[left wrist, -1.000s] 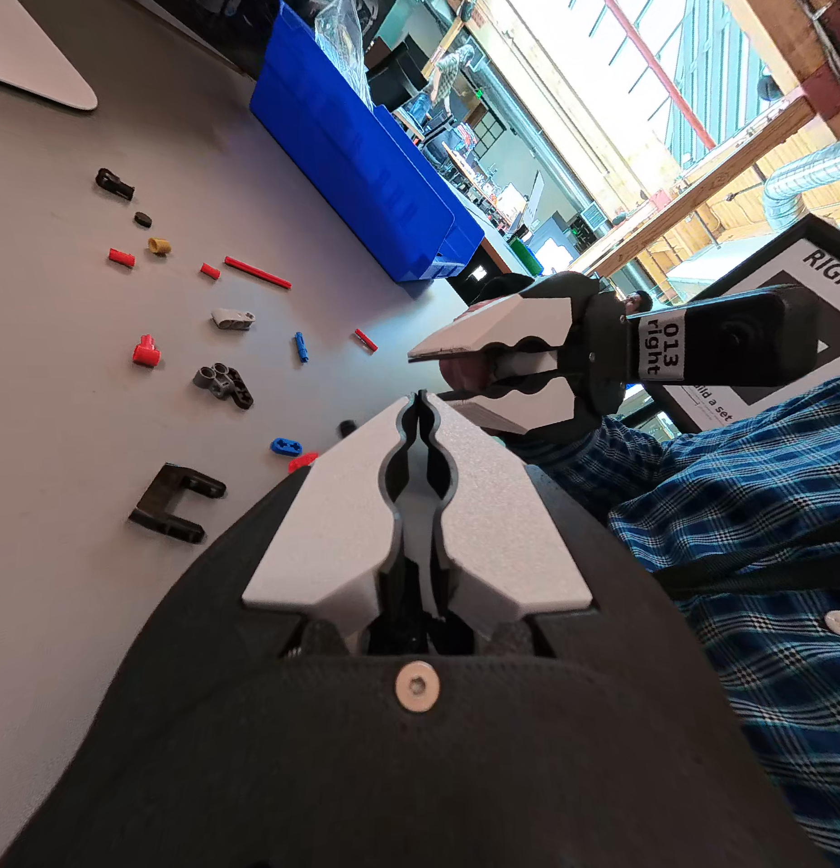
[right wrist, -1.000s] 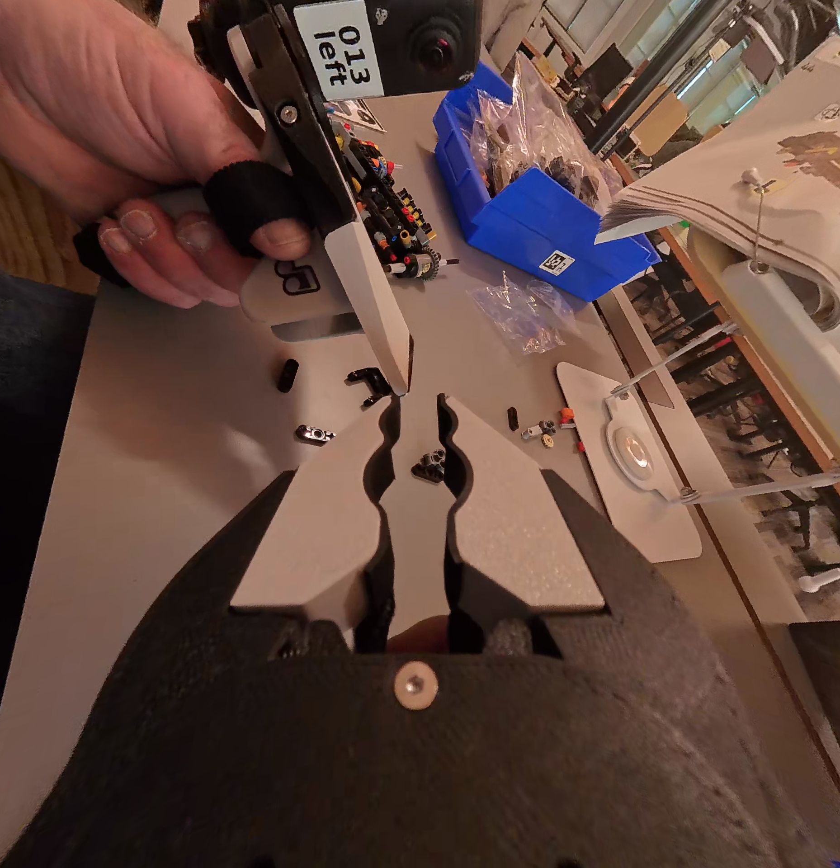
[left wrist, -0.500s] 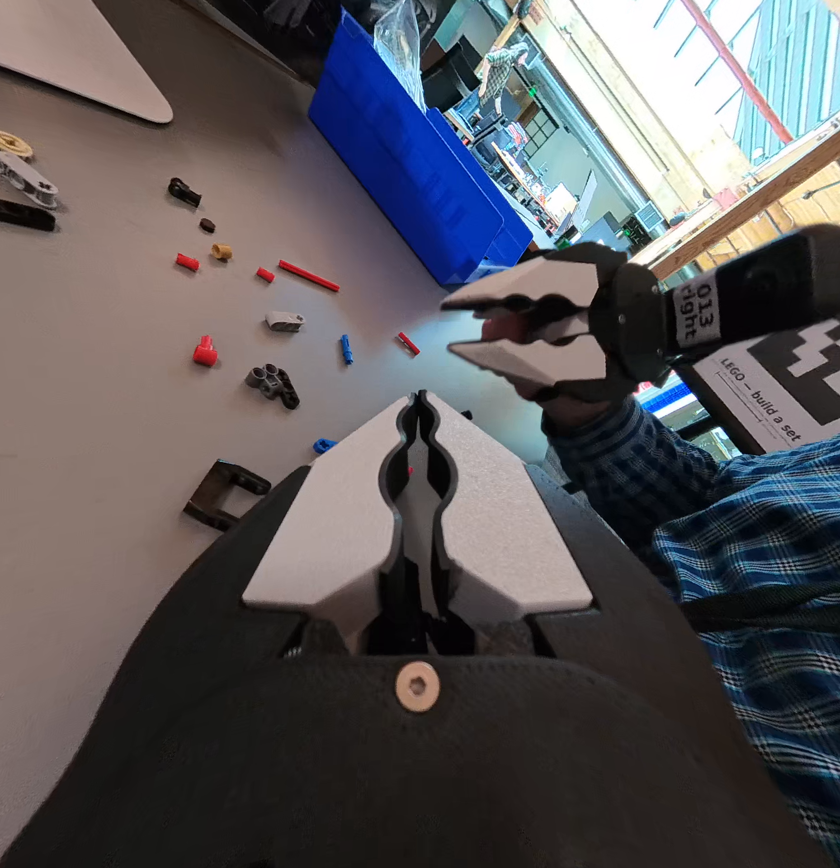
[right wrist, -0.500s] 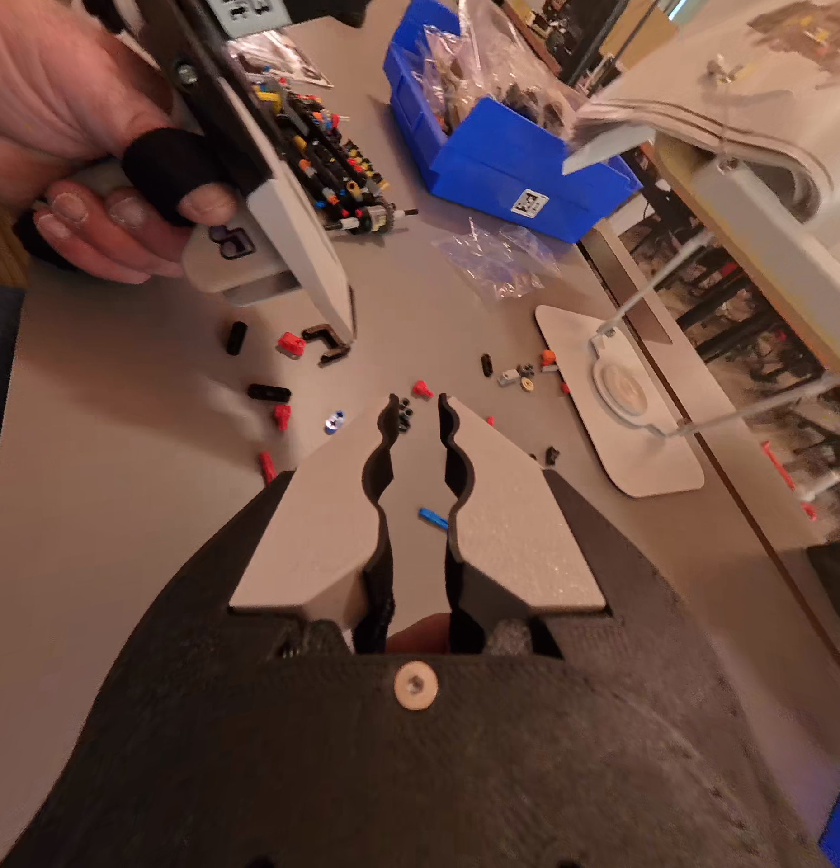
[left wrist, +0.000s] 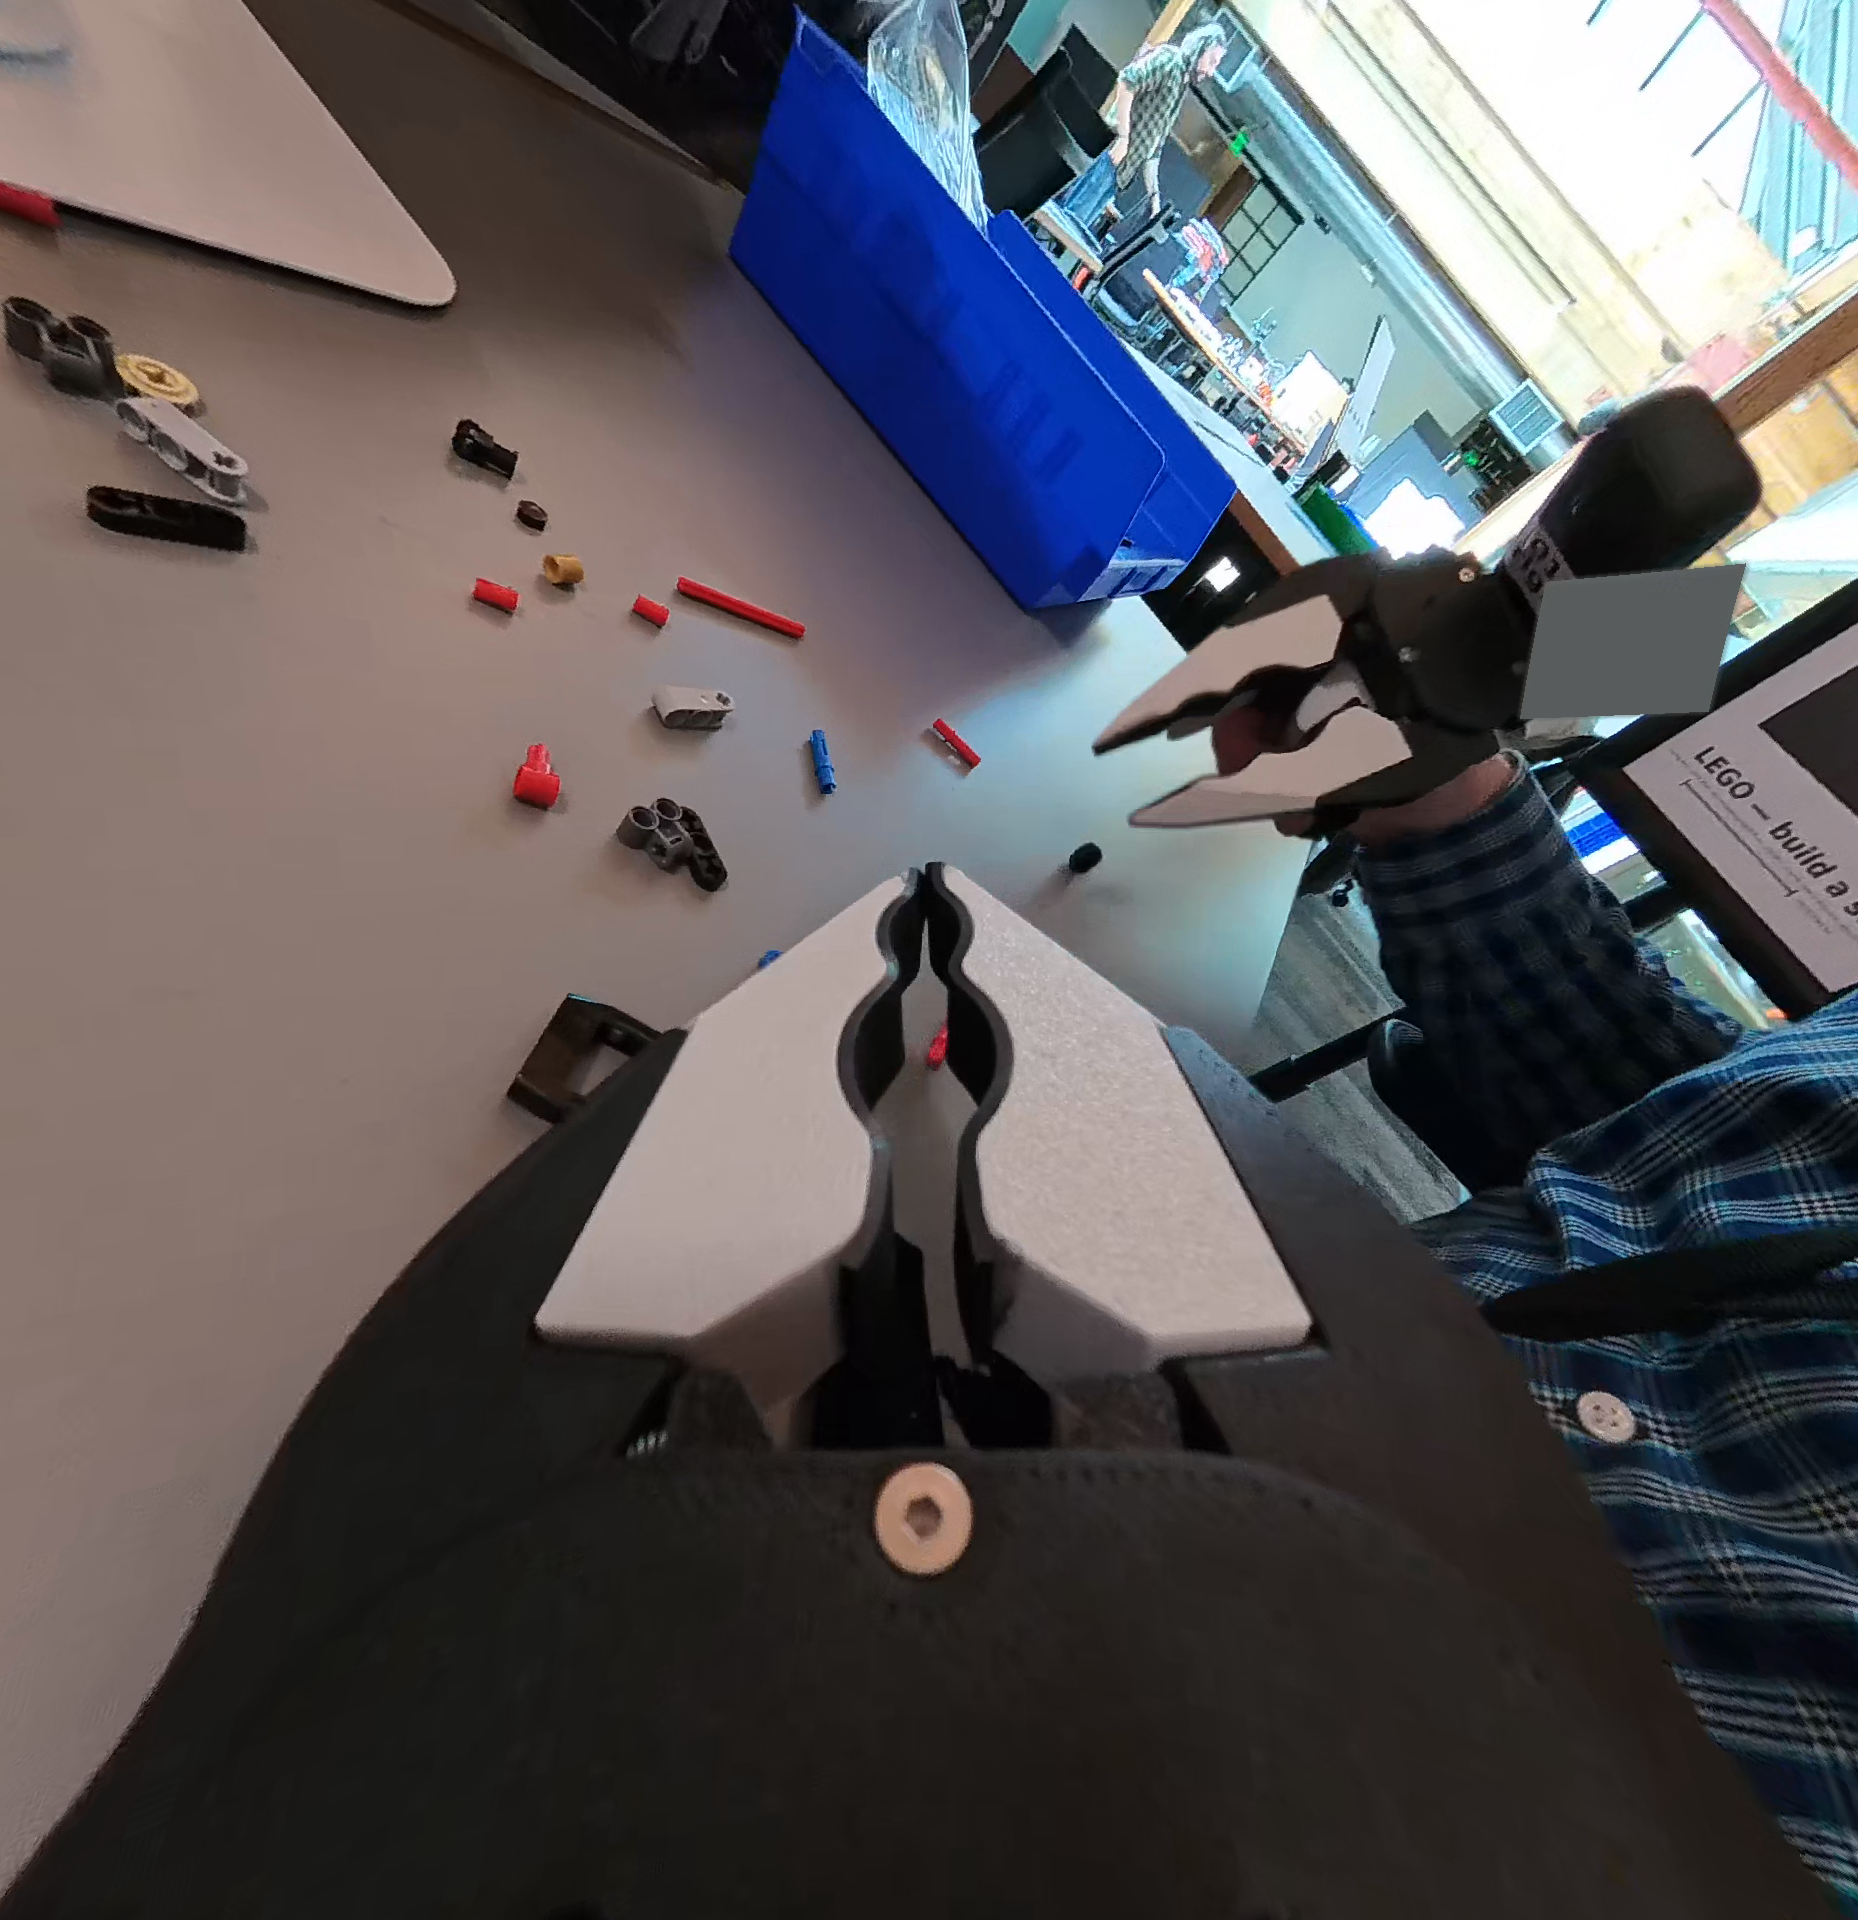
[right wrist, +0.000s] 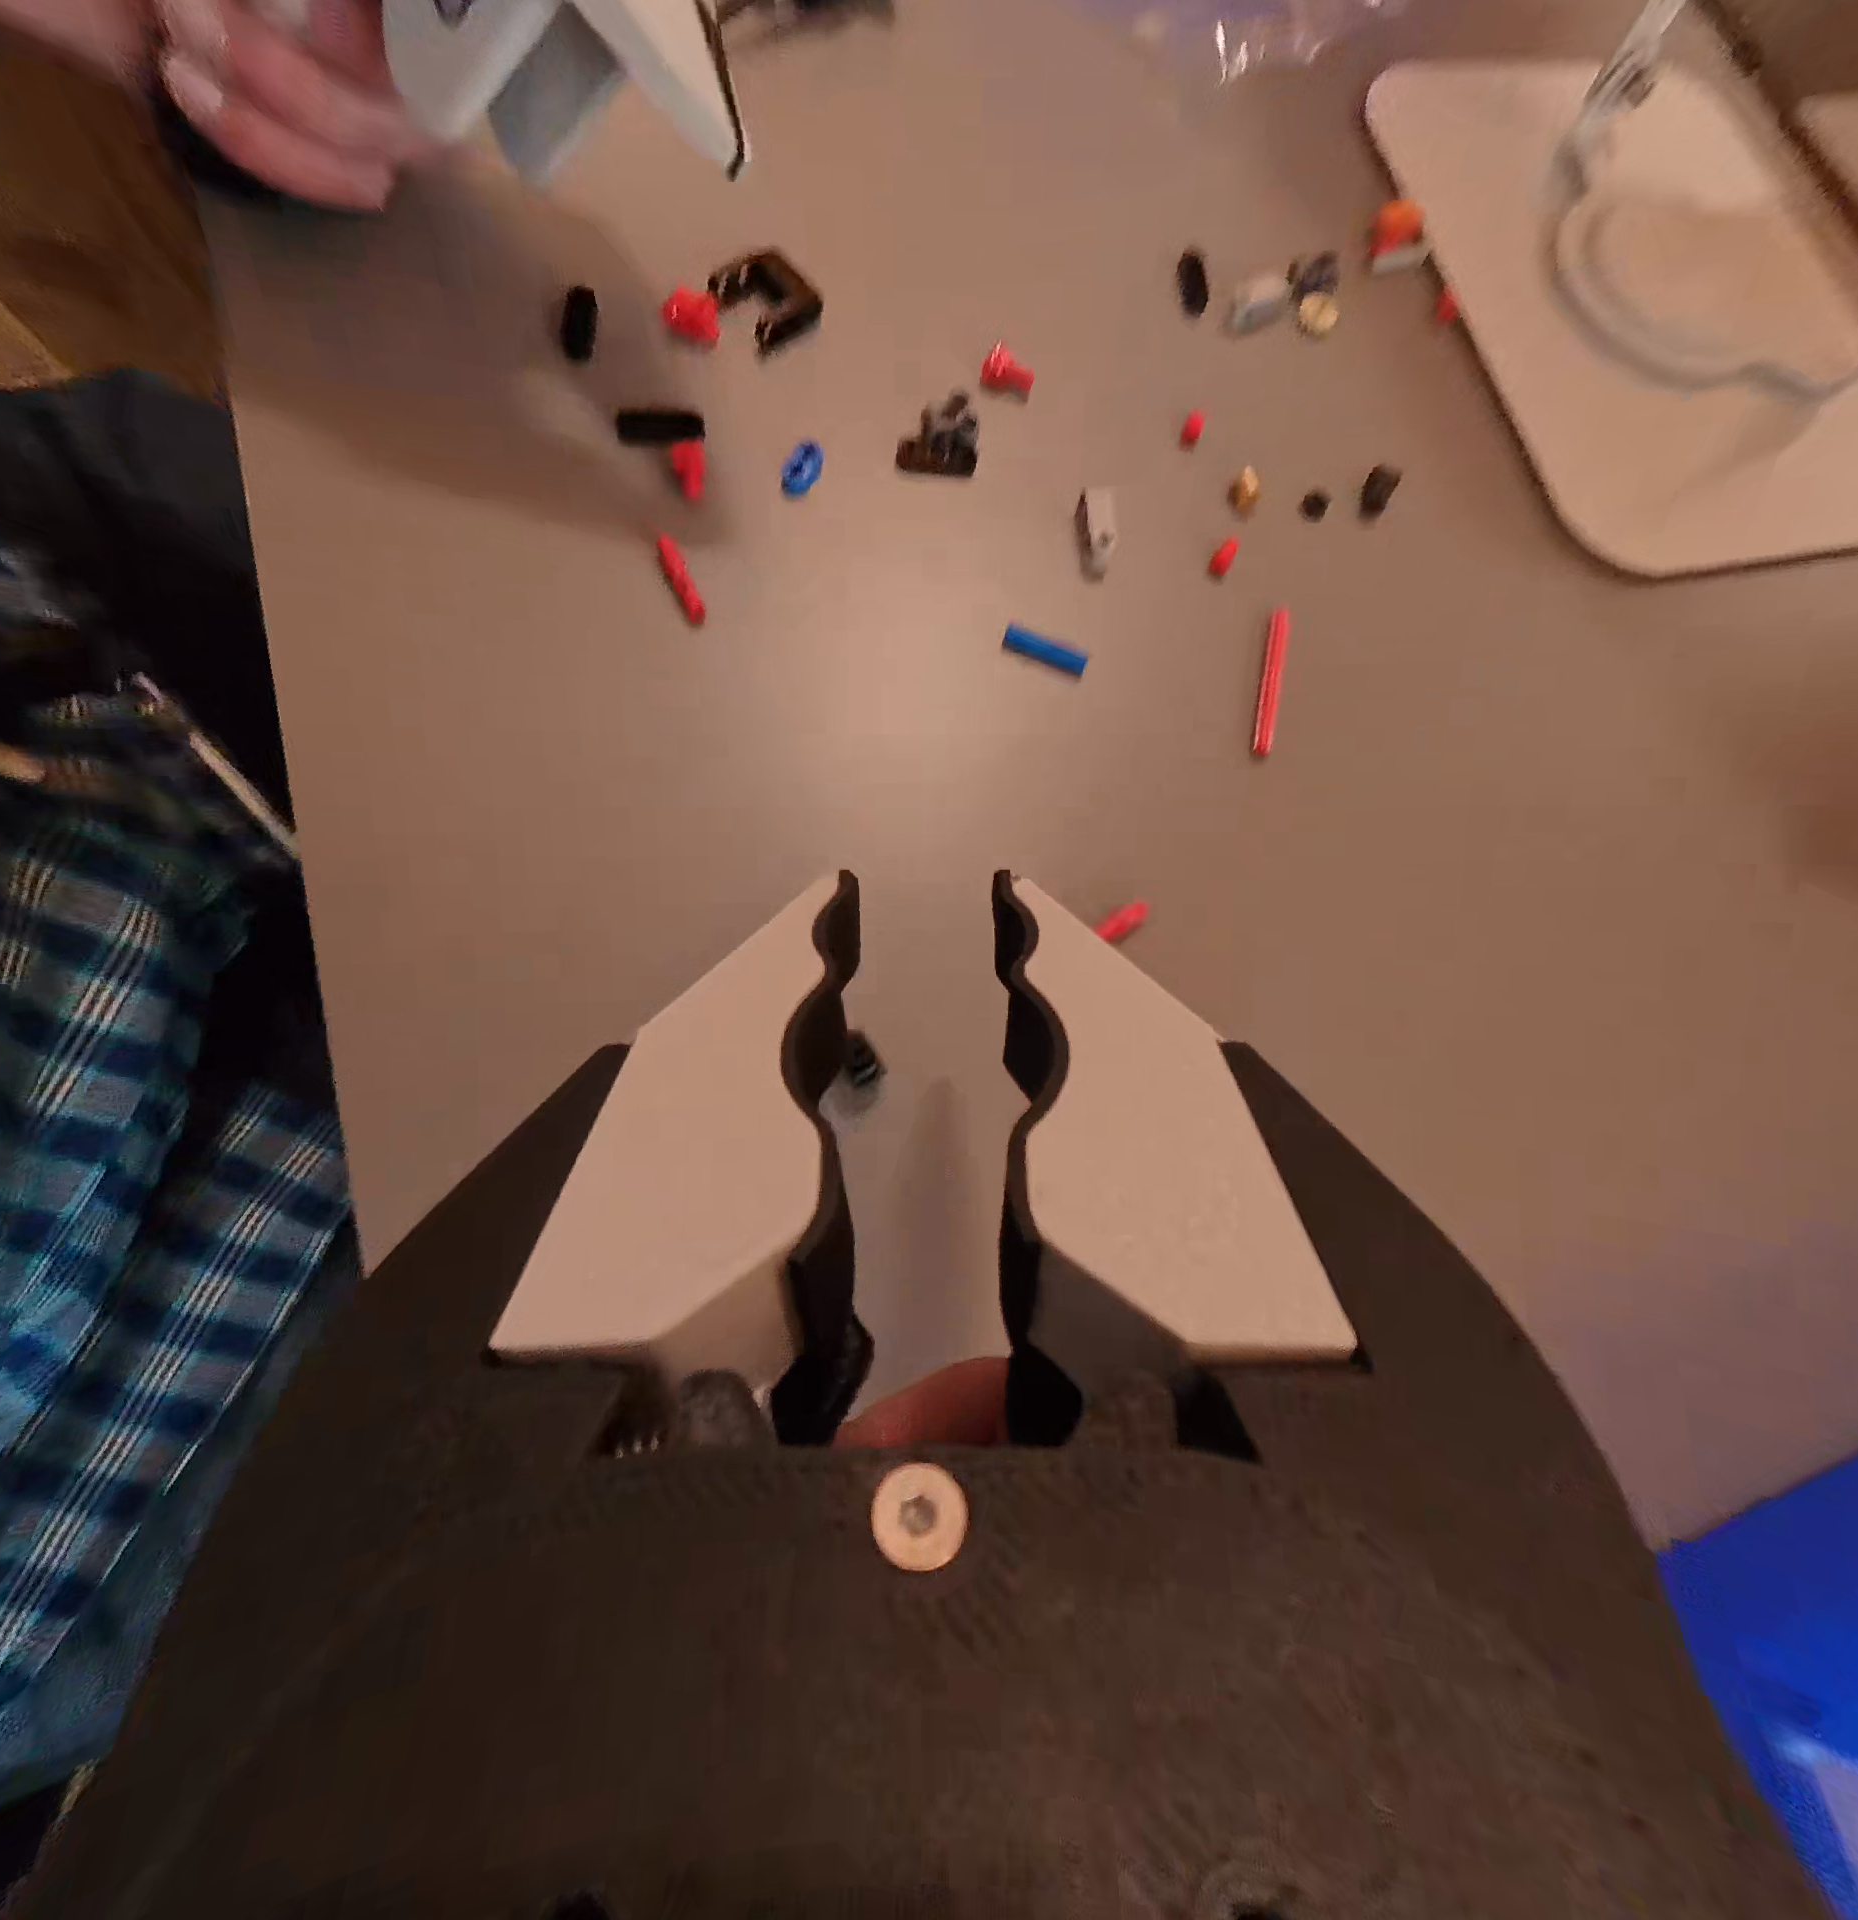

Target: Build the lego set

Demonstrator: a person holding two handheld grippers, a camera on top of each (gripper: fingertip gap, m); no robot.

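Swinging out over the loose lego pieces (right wrist: 946,436), the right gripper (right wrist: 923,883) is now looking nearly straight down on the grey table (right wrist: 592,831), where a second ago it was pointing level toward the left gripper (left wrist: 923,883). Its jaws are standing further apart than they were, with nothing between them. I judge this as a search for the next part, not a grasp yet. The left gripper is holding its tips pressed together; whether anything thin is pinched there I cannot tell.

Taking the blue pin (right wrist: 1044,651) as landmark: the long red axle (right wrist: 1270,681) is lying just right of it, the grey connector (right wrist: 1096,530) just beyond it, the dark angled connector (right wrist: 937,442) farther beyond, and the black U-shaped bracket (right wrist: 769,296) far beyond-left. All pieces are small, separate and lying flat.
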